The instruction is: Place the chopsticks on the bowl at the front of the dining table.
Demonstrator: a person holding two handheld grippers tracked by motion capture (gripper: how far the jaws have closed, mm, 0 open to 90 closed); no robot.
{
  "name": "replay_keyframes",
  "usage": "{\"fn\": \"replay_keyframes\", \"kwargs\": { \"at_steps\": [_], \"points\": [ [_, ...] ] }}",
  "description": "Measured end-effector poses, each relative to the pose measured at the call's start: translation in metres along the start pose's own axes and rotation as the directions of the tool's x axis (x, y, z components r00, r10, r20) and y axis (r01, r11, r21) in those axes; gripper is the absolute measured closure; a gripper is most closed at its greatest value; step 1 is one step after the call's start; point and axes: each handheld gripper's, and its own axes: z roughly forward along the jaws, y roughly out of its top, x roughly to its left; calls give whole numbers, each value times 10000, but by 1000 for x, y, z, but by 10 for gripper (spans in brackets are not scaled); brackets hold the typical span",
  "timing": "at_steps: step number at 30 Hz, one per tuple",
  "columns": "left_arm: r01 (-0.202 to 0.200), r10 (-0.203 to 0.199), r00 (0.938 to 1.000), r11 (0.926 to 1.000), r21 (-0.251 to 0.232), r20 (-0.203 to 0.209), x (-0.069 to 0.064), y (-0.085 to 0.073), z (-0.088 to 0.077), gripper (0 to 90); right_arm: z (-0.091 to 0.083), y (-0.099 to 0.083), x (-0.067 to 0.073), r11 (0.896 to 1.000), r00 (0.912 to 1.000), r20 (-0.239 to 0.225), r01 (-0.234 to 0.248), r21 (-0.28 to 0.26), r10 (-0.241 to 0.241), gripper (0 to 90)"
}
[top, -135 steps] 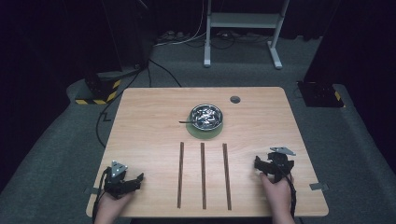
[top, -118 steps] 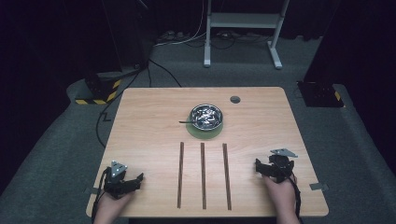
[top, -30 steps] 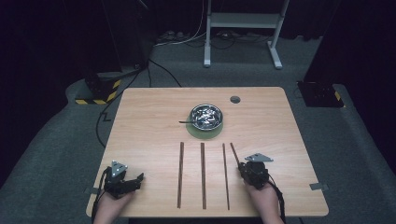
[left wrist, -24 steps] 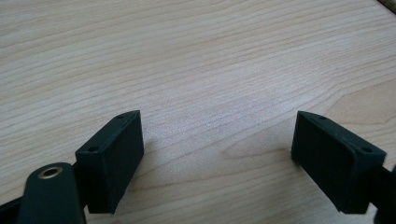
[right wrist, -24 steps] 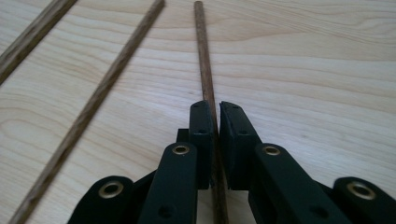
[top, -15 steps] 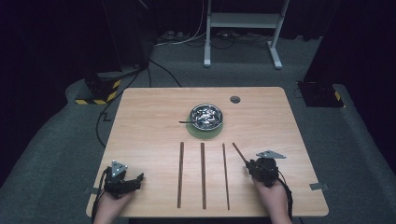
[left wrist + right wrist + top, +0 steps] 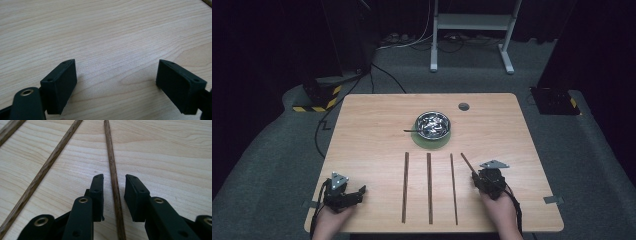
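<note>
I am looking down on a light wooden table (image 7: pixel 362 130) that is taking up the middle of the high view, with dark carpet around it. A shiny metal bowl (image 7: pixel 432 124) is sitting on a green mat (image 7: pixel 430 142) just above the frame's centre, something thin and dark sticking out of it to the left, and a small dark round disc (image 7: pixel 463 106) is lying up and to the right of it. Below the bowl, three long thin wooden sticks are lying side by side, apart from each other: the left stick (image 7: pixel 405 186), the middle stick (image 7: pixel 429 187) and the right stick (image 7: pixel 453 187).

My left gripper (image 7: pixel 353 195) is resting at the lower left of the table; in the left gripper view its jaws are standing wide apart over bare wood, holding nothing.

My right gripper (image 7: pixel 475 178) is sitting at the lower right, with a fourth, shorter stick (image 7: pixel 466 162) slanting up and left from it, beside the right stick. In the right gripper view this stick (image 7: pixel 112 168) is running between the jaws, which are partly parted with a gap showing on each side, so they are not clamping it. The stick is lying on the table there.
</note>
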Motion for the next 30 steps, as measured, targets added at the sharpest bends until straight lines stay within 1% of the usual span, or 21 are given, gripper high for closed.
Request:
{"fn": "replay_keyframes", "kwargs": {
  "at_steps": [1, 4, 7, 8, 9, 12, 14, 15, 16, 17, 20, 23, 25, 30],
  "points": [
    [-2, 2, 10000, 10000, 3, 0, 0, 0, 0, 169, 0, 2, 0, 9998, 9998, 40, 177, 131, -178, 697],
    [-23, 23, 10000, 10000, 17, 8, 0, 0, 0, 168, 0, 6, -2, 9991, 9998, 27, 190, 387, -191, 700],
    [-159, 158, 9999, 9999, 59, 48, 1, 1, 0, 167, 1, 8, -3, 9982, 9997, 30, 223, 558, -225, 713],
    [-161, 161, 9999, 9998, 75, 49, 1, 1, 0, 167, 1, 10, -5, 9973, 9997, -22, 239, 696, -238, 717],
    [-172, 171, 9998, 9998, 67, 44, 1, 1, 0, 167, 0, 10, -4, 9965, 9996, 86, 278, 794, -285, 735],
    [-112, 112, 9999, 9999, 24, 56, 0, 0, 0, 167, 0, 11, -4, 9963, 9996, 89, 278, 817, -286, 743],
    [-108, 107, 9999, 9999, 21, 54, 0, 0, 0, 167, 0, 12, -5, 9951, 9993, 67, 353, 927, -361, 757],
    [-111, 111, 9999, 9999, 24, 55, 0, 0, 0, 167, 1, 13, -3, 9943, 9991, 67, 414, 979, -423, 778],
    [-111, 111, 9999, 9999, 24, 55, 0, 0, 0, 167, 1, 13, -3, 9943, 9991, 67, 414, 979, -423, 778],
    [-112, 112, 9999, 9999, 24, 64, 0, 1, 0, 167, 1, 14, -3, 9933, 9988, 32, 492, 1045, -498, 802],
    [-105, 105, 9999, 9999, 21, 67, 0, 1, 0, 167, 1, 14, -1, 9936, 9989, 79, 457, 1028, -468, 831],
    [-105, 105, 9999, 9999, 22, 67, 0, 1, 0, 167, 0, 13, -1, 9937, 9989, 121, 430, 1040, -445, 827],
    [-96, 96, 9999, 10000, 16, 117, 0, 1, 1, 167, -2, 13, -2, 9926, 9993, 82, 353, 1162, -365, 768],
    [-162, 162, 9998, 9999, 15, 136, 0, 1, 1, 167, -4, 9, -2, 9934, 9992, 126, 363, 1085, -379, 775]
  ]
}}
